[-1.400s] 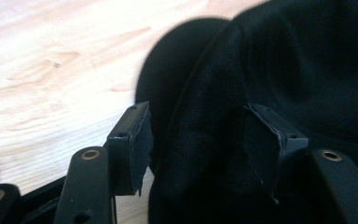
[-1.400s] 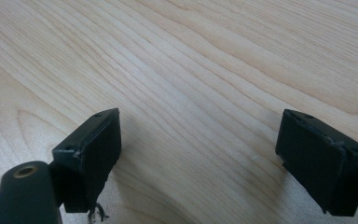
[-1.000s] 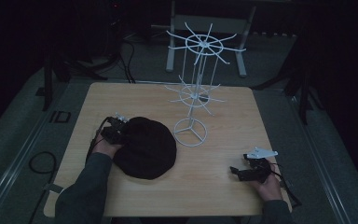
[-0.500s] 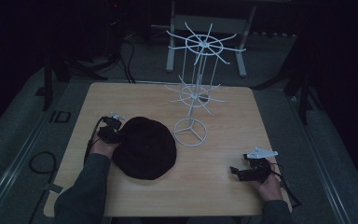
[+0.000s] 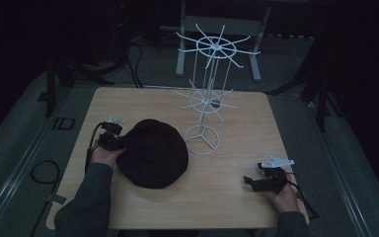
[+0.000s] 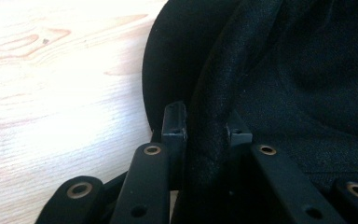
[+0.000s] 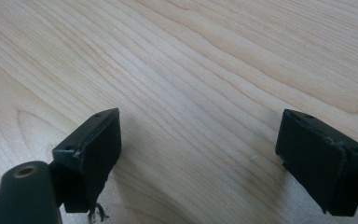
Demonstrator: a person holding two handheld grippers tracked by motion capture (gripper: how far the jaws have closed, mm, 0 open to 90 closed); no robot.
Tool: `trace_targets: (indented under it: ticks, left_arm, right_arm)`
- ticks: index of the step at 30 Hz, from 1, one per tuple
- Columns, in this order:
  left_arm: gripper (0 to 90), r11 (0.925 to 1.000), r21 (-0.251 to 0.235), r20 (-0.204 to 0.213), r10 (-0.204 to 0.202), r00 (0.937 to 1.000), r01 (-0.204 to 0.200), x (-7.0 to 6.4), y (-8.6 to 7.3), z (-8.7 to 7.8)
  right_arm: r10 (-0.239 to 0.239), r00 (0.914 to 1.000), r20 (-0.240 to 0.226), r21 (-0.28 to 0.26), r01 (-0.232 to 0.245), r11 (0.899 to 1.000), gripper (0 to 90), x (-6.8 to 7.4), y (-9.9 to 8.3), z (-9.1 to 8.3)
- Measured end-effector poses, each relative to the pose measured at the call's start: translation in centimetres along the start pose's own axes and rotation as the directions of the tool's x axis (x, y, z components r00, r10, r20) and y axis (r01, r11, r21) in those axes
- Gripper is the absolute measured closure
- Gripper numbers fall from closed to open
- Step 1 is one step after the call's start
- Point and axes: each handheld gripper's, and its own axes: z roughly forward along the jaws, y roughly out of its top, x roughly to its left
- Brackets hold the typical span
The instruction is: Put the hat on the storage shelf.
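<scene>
Wooden table [image 5: 237, 197]; white wire rack [image 5: 205, 106] at rear centre. Black hat [image 5: 154, 153] flat, left of rack base. Left gripper [image 6: 205, 135] clamped on hat rim: grasp step. Right gripper [image 7: 200, 154] wide, idle, resting low. Next, probably: lift toward a rack hook.

No text, label, brand, number or sign can be read anywhere: not on the black hat [image 5: 153, 153], the white wire rack [image 5: 205, 106], the wooden table [image 5: 237, 197] or either gripper.
</scene>
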Motion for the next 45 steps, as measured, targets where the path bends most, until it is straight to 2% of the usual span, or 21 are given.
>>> trace_targets:
  ticks: [2,6,10,23,35,40,45]
  left_arm:
    - [77.4,0.9997,-0.021,0.022,-0.011,0.9997,0.012,0.1,0.2,-0.5]
    - [77.4,0.9992,-0.038,0.03,-0.014,0.9995,0.015,0.1,0.4,-1.1]
    - [77.3,0.9977,-0.055,0.052,-0.036,0.998,0.039,0.3,0.5,-1.6]
    - [77.1,0.9911,-0.102,0.08,-0.078,0.9938,0.086,1.1,0.8,-3.3]
    - [76.9,0.9778,-0.157,0.122,-0.12,0.9852,0.139,1.9,1.0,-5.2]
    - [76.9,0.9696,-0.178,0.151,-0.142,0.9782,0.168,2.2,1.0,-5.7]
    - [76.8,0.9635,-0.192,0.164,-0.156,0.974,0.187,2.4,0.9,-6.1]
  right_arm:
    - [0.0,1.0,0.0,0.0,0.0,1.0,14.0,0.0,0.0,0.0]
    - [0.0,1.0,0.0,0.0,0.0,1.0,14.0,0.0,0.0,0.0]
    - [0.0,1.0,0.0,0.0,0.0,1.0,14.0,0.0,0.0,0.0]
    - [0.0,1.0,0.0,0.0,0.0,1.0,14.0,0.0,0.0,0.0]
    - [0.0,1.0,0.0,0.0,0.0,1.0,14.0,0.0,0.0,0.0]
    - [0.0,1.0,0.0,0.0,0.0,1.0,14.0,0.0,0.0,0.0]
    - [0.0,1.0,0.0,0.0,0.0,1.0,14.0,0.0,0.0,0.0]
